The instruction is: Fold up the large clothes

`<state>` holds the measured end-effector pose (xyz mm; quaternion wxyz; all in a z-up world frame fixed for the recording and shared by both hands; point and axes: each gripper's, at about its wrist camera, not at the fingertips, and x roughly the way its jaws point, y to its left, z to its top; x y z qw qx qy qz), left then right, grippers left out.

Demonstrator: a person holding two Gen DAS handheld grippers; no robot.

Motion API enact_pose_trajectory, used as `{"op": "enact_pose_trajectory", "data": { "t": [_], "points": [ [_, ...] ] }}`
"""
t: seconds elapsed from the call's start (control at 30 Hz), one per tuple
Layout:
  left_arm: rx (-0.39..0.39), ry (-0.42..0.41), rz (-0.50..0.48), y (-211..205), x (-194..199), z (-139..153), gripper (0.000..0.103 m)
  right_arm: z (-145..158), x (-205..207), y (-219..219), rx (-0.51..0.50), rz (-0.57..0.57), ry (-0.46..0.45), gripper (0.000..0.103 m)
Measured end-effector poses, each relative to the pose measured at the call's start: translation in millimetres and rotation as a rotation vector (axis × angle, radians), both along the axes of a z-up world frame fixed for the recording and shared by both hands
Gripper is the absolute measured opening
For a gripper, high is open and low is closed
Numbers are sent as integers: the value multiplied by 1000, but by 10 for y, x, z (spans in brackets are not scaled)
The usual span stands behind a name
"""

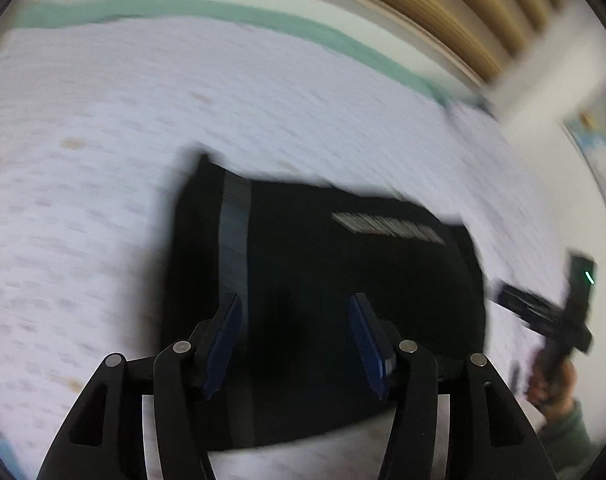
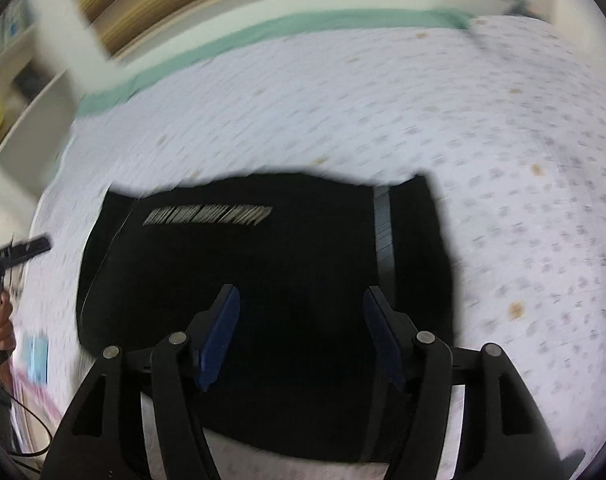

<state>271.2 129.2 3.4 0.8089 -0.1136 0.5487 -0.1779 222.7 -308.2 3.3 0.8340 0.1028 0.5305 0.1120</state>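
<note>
Garment: black folded garment (image 1: 323, 280) lies flat on the bed (image 1: 103, 120), apparently set down as a finished fold.
Left tongs (image 1: 295, 340): spread, empty, above it at 6 o'clock.
Right tongs (image 2: 299, 340): likewise parted, nothing gripped.

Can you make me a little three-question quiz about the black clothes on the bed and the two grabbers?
1. True or false: the left gripper is squeezing the black garment.
2. What covers the bed? A) striped blanket B) pale dotted sheet C) red towel
3. Fill in: the garment lies folded and ____ on the sheet.

Key: 1 false, both it and the right gripper stand open with nothing between the pads. 2 B. 3 flat.
</note>
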Motion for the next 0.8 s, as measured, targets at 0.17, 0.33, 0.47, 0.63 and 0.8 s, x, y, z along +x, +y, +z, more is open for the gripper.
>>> {"op": "enact_pose_trajectory", "data": {
  "t": [0.17, 0.33, 0.47, 0.63, 0.8],
  "points": [
    [22, 22, -144, -703, -239, -386, 57, -319, -95, 453, -74, 44, 46, 68],
    [143, 181, -90, -860, -161, -1219, 58, -961, -129, 567, -127, 74, 155, 68],
    [153, 168, -83, -878, -141, -1197, 58, -1058, -132, 577, -130, 61, 147, 68],
    [88, 153, -100, -778, -174, -869, 58, -795, -72, 475, -49, 62, 161, 68],
    [25, 26, -85, -688, 56, -322, 58, -259, 196, 349, -40, 38, 4, 77]
  ]
}}
